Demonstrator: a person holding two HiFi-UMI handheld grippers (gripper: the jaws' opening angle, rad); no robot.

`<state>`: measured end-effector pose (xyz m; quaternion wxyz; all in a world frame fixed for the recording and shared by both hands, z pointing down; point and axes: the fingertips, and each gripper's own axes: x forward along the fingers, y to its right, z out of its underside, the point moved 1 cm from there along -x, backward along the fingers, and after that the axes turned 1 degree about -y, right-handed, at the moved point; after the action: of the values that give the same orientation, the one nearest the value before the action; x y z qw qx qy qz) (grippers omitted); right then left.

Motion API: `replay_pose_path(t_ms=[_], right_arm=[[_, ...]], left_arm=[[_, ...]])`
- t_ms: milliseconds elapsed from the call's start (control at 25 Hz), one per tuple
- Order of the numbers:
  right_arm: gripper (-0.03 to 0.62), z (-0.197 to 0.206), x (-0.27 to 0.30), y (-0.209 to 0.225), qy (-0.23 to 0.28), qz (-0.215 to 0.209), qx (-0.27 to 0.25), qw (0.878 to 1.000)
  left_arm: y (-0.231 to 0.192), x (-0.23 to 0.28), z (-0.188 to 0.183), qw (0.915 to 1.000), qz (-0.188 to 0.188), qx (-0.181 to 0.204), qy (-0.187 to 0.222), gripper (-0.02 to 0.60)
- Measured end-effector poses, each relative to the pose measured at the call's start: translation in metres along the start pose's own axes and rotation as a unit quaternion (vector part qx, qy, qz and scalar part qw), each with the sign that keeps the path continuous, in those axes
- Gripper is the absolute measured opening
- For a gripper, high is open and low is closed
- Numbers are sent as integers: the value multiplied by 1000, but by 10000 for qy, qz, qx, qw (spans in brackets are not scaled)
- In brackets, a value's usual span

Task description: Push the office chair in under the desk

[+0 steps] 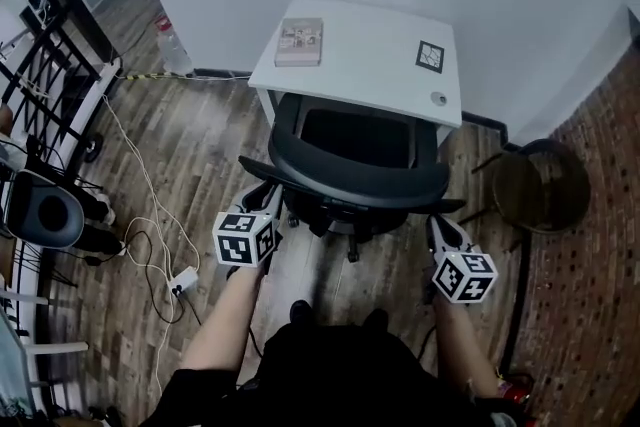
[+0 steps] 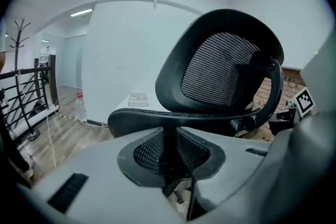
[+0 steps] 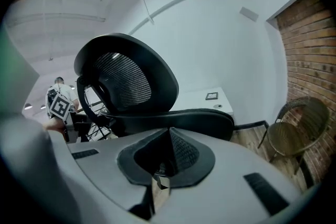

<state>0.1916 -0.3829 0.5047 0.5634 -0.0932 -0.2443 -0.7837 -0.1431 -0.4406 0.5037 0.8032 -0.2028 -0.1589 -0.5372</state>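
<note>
Office chair (image 1: pixel 350 180) only part-way under desk (image 1: pixel 370 55) | left gripper (image 1: pixel 265 203) behind chair's left, jaws half apart, empty | right gripper (image 1: pixel 438 227) behind chair's right, jaws together, empty | flanking for a straight shove

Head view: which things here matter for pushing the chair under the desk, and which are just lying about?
For the job:
office chair
white desk
left gripper
right gripper

Just lying about:
book on the desk
water bottle by the wall
wicker chair at the brick wall
power strip on the floor
</note>
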Motion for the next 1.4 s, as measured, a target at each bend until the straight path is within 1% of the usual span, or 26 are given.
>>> replay_pose_path(t_ms=[80,240,400,480,560,680,760,880,1000,1160,1280,1400], right_arm=[[8,-3,-3,-6,96,71,-14,9999],[6,-21,-14,-24,492,255,-188,9983],[5,-42,-30,-47,929,368,-371,9943],[4,-55,-39,-63,1236,324,-473,9907],[3,-67,-48,-76,1490,327,-600,9865],[3,-79,-63,-89,1602,448,-875,9822],[3,-89,-73,-94,1676,484,-1004,9795],[3,-110,-89,-95,1932,457,-1017,9748],[3,-126,-99,-98,2169,278,-1016,9705],[3,-138,-106,-110,2283,-29,-1139,9669],[3,-143,-115,-109,2391,-17,-1212,9634],[3,-141,-115,-109,2359,-29,-1201,9643]], left_arm=[[0,-3,2,9998,158,88,-47,72],[1,-12,-3,9985,455,308,-19,72],[8,-31,-23,9943,747,751,142,72],[5,-39,-36,9921,787,942,255,72],[1,-46,-52,9909,769,1038,380,72],[5,-58,-69,9889,799,1119,562,72],[12,-67,-78,9877,846,1160,624,72],[21,-77,-90,9873,833,1152,707,72],[28,-89,-93,9880,778,1021,855,72],[35,-104,-93,9887,665,874,1022,63],[39,-104,-90,9891,603,870,1028,37],[39,-101,-88,9897,488,884,1018,26]])
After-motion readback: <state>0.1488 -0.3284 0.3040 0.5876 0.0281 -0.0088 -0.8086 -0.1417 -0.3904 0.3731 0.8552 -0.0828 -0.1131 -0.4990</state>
